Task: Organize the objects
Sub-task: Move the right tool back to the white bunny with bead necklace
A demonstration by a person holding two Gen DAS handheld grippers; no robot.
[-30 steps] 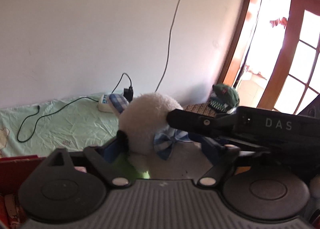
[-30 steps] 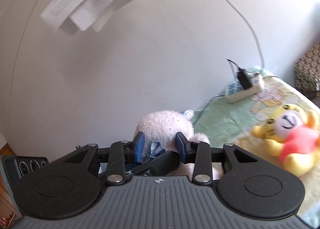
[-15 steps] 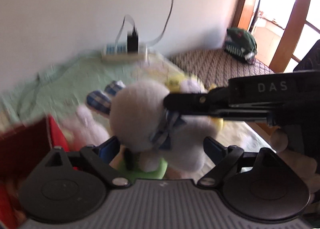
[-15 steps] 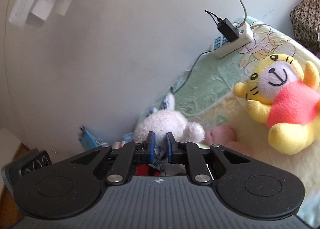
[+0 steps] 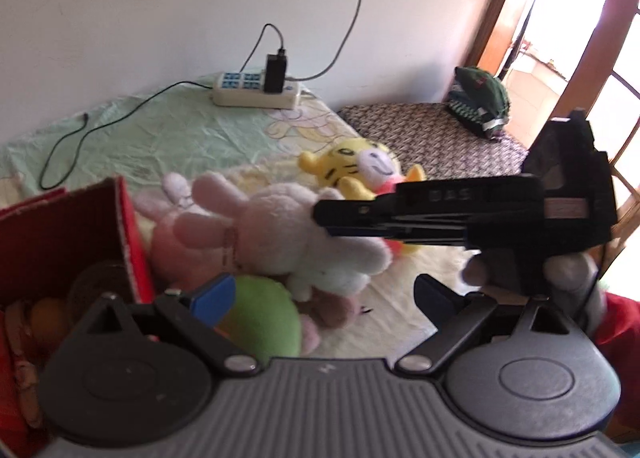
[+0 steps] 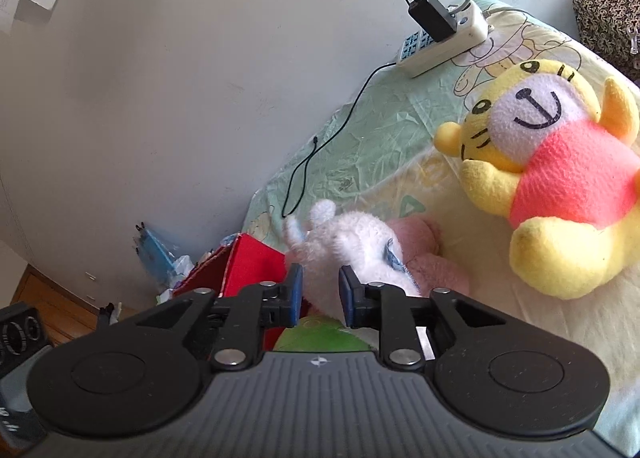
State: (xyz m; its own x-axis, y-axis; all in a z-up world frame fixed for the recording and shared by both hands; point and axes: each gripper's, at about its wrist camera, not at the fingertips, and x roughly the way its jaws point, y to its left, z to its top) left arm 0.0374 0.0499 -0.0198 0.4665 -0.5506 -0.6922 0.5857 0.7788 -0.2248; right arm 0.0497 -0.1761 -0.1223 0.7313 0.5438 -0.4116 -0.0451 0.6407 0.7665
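Right gripper (image 6: 319,300): blue pads parted a little, white plush rabbit (image 6: 352,246) between them; whether the pads press the fur or only flank it, cannot tell. In the left wrist view the same gripper reaches in from the right, its tip at the rabbit's body (image 5: 280,226). The rabbit lies on a pink plush toy (image 6: 424,254), just right of a red box (image 6: 248,270), with a green plush (image 6: 320,338) below the pads.

Left gripper (image 5: 324,298): fingers wide apart, holding nothing. The green plush (image 5: 264,318) sits just beyond its left pad; the rabbit lies farther on, between the fingers' lines but not touching.

Yellow tiger plush (image 6: 552,178) in a pink shirt lies face up, right of the rabbit, apart from it.

Surface: bed with a pale green and yellow cartoon sheet (image 5: 168,126). White power strip (image 5: 256,94) with a black adapter at the far edge against a white wall. Dark patterned cushion (image 5: 420,134) far right, carrying a green plush (image 5: 480,98). Wooden-framed glazed door (image 5: 592,38) at the right, sunlit.
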